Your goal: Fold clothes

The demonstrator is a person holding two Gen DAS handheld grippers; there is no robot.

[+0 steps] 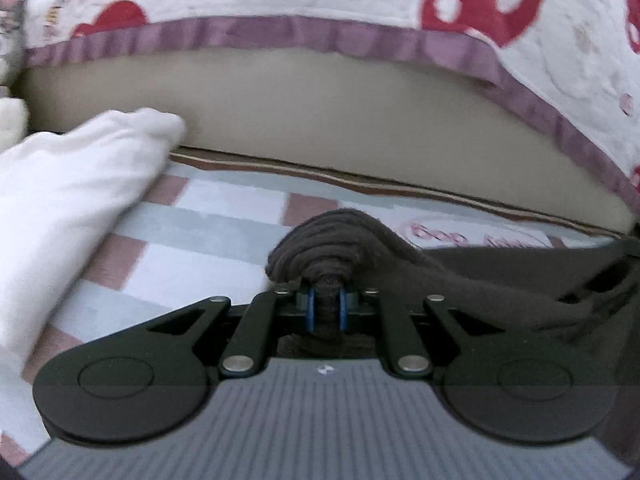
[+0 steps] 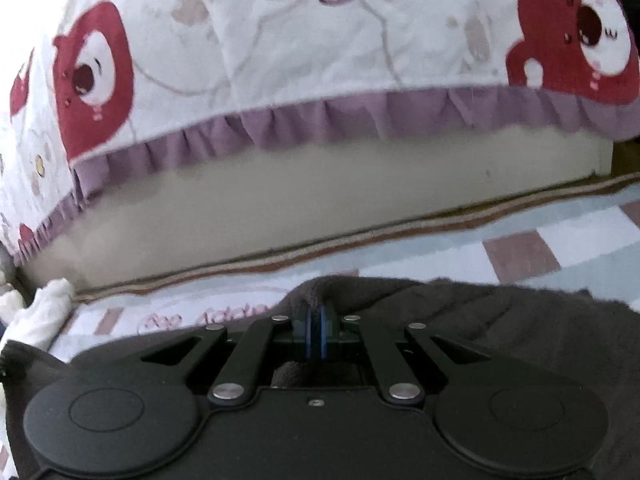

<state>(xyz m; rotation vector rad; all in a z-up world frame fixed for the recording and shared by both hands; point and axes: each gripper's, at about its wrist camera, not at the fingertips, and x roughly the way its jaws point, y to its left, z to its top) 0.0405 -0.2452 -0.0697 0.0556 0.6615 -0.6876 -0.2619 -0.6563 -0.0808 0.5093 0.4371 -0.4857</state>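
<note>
Between the blue-padded fingers [image 1: 309, 308] of the left gripper [image 1: 325, 307]: a bunched ridge of dark brown garment [image 1: 460, 284], pinched tight, fingers nearly together with a thick roll of ribbed cloth bulging just beyond the tips. Between the fingers [image 2: 324, 336] of the right gripper [image 2: 316, 336]: a thinner fold of the same dark brown garment [image 2: 500, 312], fingers pressed all but closed on it.

Garment, position: pinched at two points, one per gripper; the remainder spreads to the right of the left gripper and around and below the right gripper, its far part resting on the checked mat [image 1: 224, 216] with pink, grey and white squares. How much of it hangs free cannot be told.

Step in hand, as judged: both edges secured, the cloth apparently lifted slightly for a fold. Next move calls for carrying both held points together across the garment, keeping the edge taut and level between the hands, then laying it flat on the mat before releasing.

Surroundings: white cloth [image 1: 68, 184], crumpled, on the mat to the left, well apart from the fingers; beige bed base [image 1: 320, 112] beyond the mat; quilt [image 2: 280, 48] printed with red bears, purple frilled hem, hanging over that base.
</note>
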